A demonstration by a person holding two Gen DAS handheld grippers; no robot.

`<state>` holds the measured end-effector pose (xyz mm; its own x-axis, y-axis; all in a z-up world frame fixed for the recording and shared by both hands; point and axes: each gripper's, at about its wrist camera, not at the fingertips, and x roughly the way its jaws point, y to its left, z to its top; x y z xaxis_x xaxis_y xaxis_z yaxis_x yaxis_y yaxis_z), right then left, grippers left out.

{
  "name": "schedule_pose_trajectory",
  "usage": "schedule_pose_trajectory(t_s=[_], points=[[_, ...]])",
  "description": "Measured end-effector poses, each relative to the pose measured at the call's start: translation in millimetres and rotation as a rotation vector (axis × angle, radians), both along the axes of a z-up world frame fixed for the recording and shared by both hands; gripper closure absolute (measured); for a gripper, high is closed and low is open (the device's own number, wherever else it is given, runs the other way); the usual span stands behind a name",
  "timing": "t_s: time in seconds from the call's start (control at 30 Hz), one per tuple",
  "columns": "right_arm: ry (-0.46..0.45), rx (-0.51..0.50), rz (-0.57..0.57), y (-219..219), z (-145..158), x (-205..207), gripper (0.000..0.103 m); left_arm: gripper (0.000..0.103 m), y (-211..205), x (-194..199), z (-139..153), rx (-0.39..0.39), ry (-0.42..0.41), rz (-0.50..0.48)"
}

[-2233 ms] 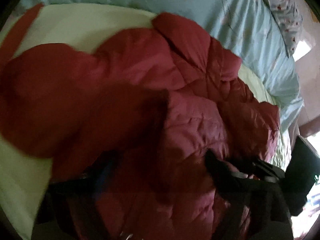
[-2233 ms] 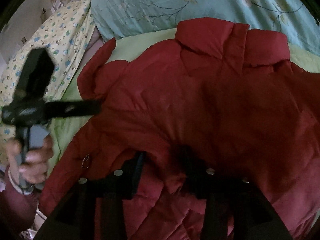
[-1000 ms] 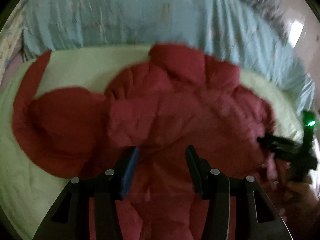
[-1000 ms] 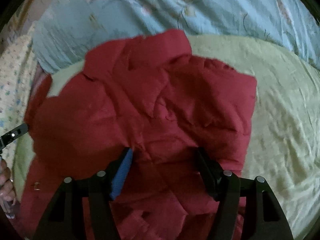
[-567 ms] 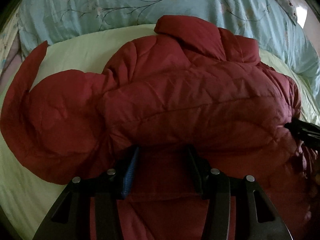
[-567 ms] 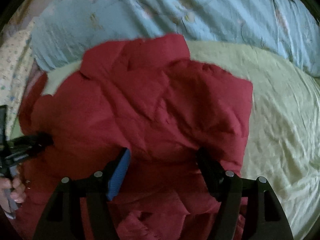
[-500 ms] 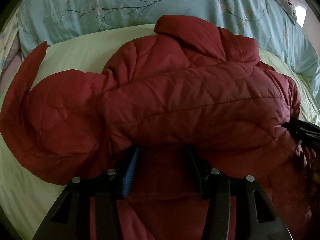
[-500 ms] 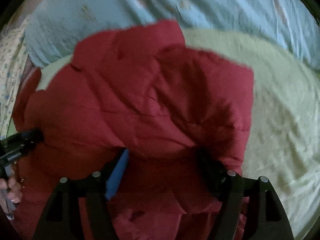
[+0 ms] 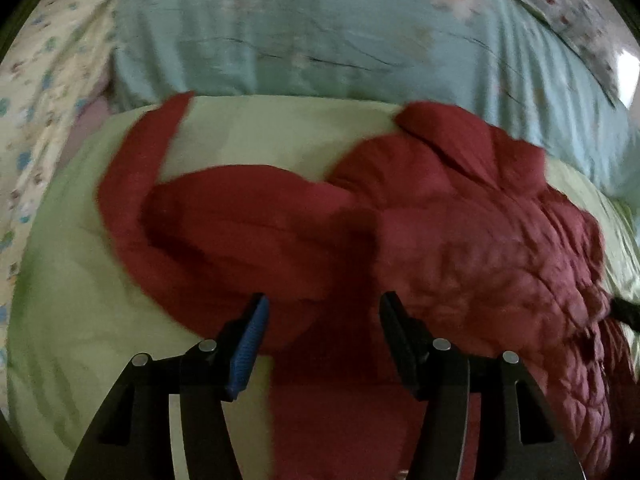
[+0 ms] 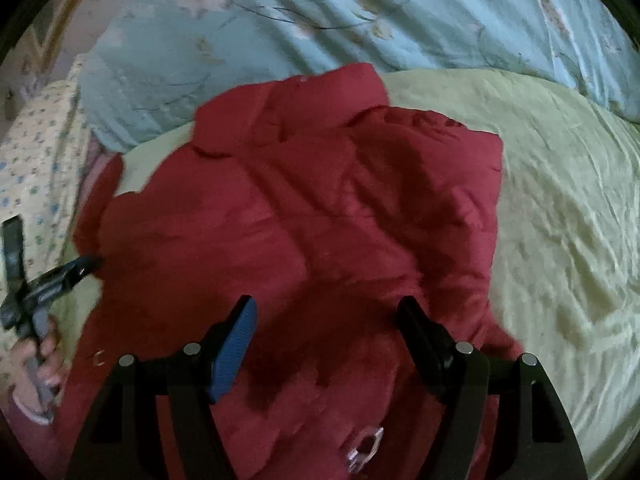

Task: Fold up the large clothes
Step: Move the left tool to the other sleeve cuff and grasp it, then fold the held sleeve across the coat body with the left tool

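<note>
While the jacket (image 9: 460, 248) is lying mid-frame on the bed (image 10: 560, 208), you are opening the left gripper (image 9: 322, 320) and keeping the right gripper (image 10: 326, 320) released, clearing the folded sleeve.

1. A pale green sheet (image 10: 560, 208) covers the bed, creased and rumpled on the right side.
2. A light blue quilt (image 10: 360, 12) printed with flowers and thin branches lies bunched along the far edge.
3. A cream fabric (image 9: 36, 92) with small coloured prints sits at the left.
</note>
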<state>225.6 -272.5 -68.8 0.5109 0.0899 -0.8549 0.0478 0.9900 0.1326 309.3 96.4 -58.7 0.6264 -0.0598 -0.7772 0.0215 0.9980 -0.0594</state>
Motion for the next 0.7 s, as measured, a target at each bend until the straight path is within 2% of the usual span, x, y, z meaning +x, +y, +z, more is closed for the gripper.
schedule_pose_trajectory(t_s=[0.17, 0.37, 0.5, 0.57, 0.7], points=[[0.013, 0.036, 0.049, 21, 10, -17, 0.029, 0.045, 29, -1, 6, -0.006, 0.01, 0.084], [0.058, 0.095, 0.08, 34, 10, -31, 0.028, 0.044, 44, 9, 14, 0.052, 0.009, 0.141], [0.077, 0.129, 0.108, 45, 9, -46, 0.028, 0.033, 56, 38, 25, 0.096, 0.001, 0.188], [0.077, 0.139, 0.118, 52, 10, -53, 0.028, 0.031, 61, 58, 28, 0.127, 0.009, 0.203], [0.081, 0.159, 0.136, 59, 11, -63, 0.028, 0.026, 70, 107, 24, 0.237, 0.041, 0.243]])
